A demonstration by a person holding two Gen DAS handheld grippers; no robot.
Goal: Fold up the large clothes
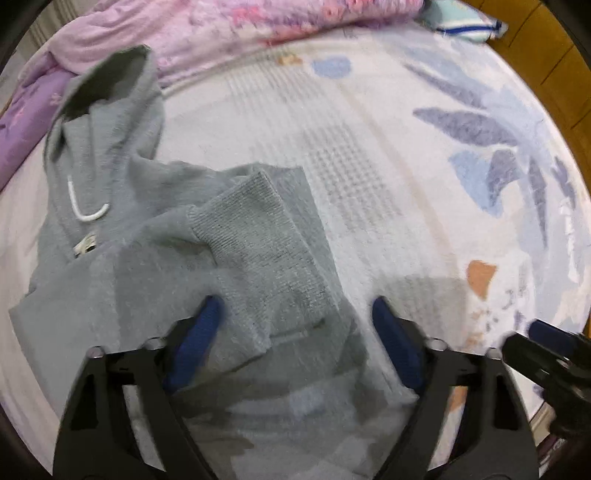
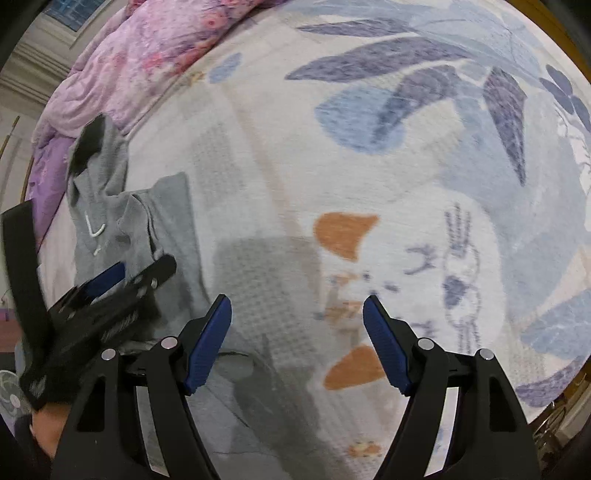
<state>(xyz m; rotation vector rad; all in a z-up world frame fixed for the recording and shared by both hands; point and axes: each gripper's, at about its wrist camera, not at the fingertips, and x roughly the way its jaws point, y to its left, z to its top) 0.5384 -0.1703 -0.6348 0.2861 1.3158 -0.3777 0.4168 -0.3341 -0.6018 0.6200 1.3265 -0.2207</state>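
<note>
Grey fleece hoodie [image 1: 122,229], ribbed cuff [image 1: 251,221] uppermost, lies on woven floral bedsheet [image 2: 406,177]. Left gripper [image 1: 295,314] and right gripper [image 2: 297,314] both released, grasping nothing.

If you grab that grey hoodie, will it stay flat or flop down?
The grey hoodie would probably flop: it already lies in soft folds. Its thick knit looks fairly heavy, so loose parts like the hood likely dangle.

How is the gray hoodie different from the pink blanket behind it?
The gray hoodie is plain gray; the pink blanket has a flowery pink and purple print. The hoodie lies partly folded in the middle of the bedsheet, close below the left gripper; the blanket is bunched up along the far edge. The hoodie has a white drawstring; the blanket shows none. Both are soft cloth on the bed.
</note>
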